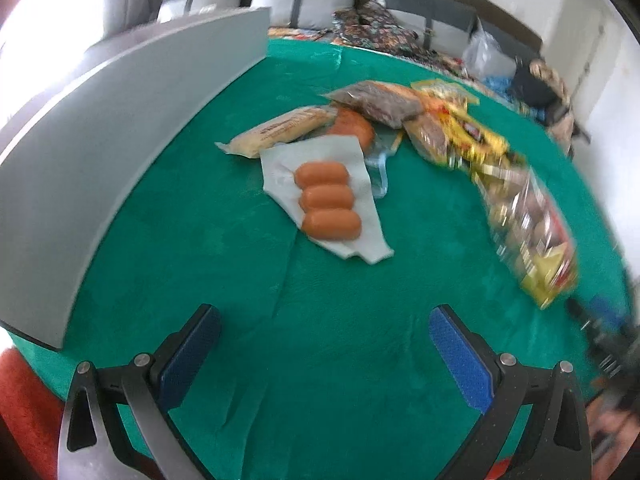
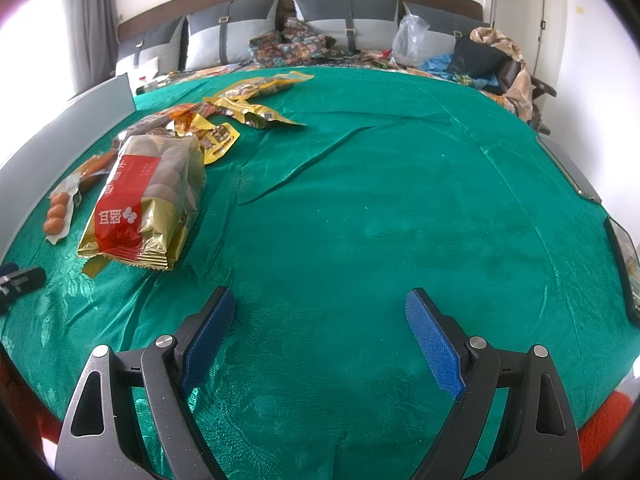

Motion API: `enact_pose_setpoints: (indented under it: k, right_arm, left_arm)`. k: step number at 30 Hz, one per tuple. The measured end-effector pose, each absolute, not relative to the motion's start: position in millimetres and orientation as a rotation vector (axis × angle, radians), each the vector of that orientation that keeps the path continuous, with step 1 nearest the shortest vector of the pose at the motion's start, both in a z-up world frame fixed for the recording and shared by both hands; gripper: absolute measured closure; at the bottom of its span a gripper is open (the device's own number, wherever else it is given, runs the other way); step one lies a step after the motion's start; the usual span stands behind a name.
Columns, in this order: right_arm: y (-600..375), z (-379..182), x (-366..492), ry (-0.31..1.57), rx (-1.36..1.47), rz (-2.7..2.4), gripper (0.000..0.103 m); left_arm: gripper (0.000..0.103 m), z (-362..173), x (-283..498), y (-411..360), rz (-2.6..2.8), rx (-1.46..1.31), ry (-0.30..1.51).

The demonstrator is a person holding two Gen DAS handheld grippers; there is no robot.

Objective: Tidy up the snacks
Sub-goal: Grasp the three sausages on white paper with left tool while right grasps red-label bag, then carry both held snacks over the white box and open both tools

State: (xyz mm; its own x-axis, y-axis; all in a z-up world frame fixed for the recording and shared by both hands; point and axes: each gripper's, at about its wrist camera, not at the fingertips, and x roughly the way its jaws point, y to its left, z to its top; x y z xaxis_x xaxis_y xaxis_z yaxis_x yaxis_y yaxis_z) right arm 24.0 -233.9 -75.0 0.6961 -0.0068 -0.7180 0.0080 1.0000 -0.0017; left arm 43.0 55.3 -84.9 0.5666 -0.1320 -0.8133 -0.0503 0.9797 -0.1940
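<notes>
Snacks lie in a loose pile on the green cloth (image 1: 320, 340). A pack of three orange sausages (image 1: 328, 200) lies nearest my left gripper (image 1: 324, 320), which is open and empty over bare cloth. Behind it are a pale long bar pack (image 1: 280, 132), brown packets (image 1: 380, 100) and yellow wrappers (image 1: 472, 132). A red and gold bag (image 2: 148, 196) lies left of my right gripper (image 2: 320, 300), which is open and empty. The sausages (image 2: 56, 212) show at the far left of the right wrist view. More gold wrappers (image 2: 256, 96) lie behind the bag.
A grey board (image 1: 100, 160) stands along the left edge of the cloth. Part of the other gripper (image 2: 16, 280) shows at the left edge of the right wrist view. Pillows (image 2: 344, 20), a plastic bag (image 2: 412, 40) and clothes sit behind. A dark tray edge (image 2: 624, 264) is at right.
</notes>
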Motion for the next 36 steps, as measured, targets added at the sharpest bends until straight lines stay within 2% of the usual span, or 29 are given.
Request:
enact_pose_setpoints:
  k: [6, 11, 12, 13, 14, 18, 23, 27, 30, 34, 35, 36]
  right_arm:
    - [-234, -75, 24, 0.800, 0.001, -0.009, 0.013]
    - [-234, -76, 24, 0.800, 0.001, -0.009, 0.013]
    - [-234, -76, 24, 0.801, 0.001, -0.008, 0.013]
    - [-234, -76, 23, 0.800, 0.000, -0.008, 0.013]
    - [-234, -75, 23, 0.798, -0.001, -0.006, 0.013]
    - [-236, -74, 21, 0.795, -0.003, 0.004, 0.013]
    - [-241, -66, 26, 0.858, 0.042, 0.048, 0.014]
    - [-239, -24, 41, 0.852, 0.199, 0.182, 0.014]
    - [-200, -5, 75, 0.944, 0.125, 0.310, 0.015]
    - [-157, -18, 123, 1.054, 0.005, 0.288, 0.015]
    - [-153, -26, 133, 1.096, -0.008, 0.270, 0.017]
    - [-151, -34, 142, 1.149, -0.005, 0.272, 0.025]
  left_arm:
    - [0.000, -66, 90, 67, -0.038, -0.215, 0.963]
    - [0.000, -80, 135, 49, -0.065, -0.098, 1.076]
    - [0.010, -86, 138, 45, -0.065, -0.060, 1.099]
    - [0.015, -90, 137, 38, -0.037, 0.022, 1.095]
    - [0.030, -87, 131, 37, -0.057, 0.035, 1.058]
    - [0.035, -85, 108, 44, -0.096, 0.022, 1.048]
    - [0.036, -72, 73, 74, -0.121, -0.079, 1.014]
    - [0.036, -62, 61, 79, -0.138, -0.133, 0.994]
    - [0.036, -49, 58, 76, -0.158, -0.155, 0.971]
    - [0.035, -23, 53, 83, -0.183, -0.184, 0.936]
    - [0.035, -16, 50, 90, -0.183, -0.199, 0.928]
    - [0.035, -10, 49, 95, -0.181, -0.212, 0.923]
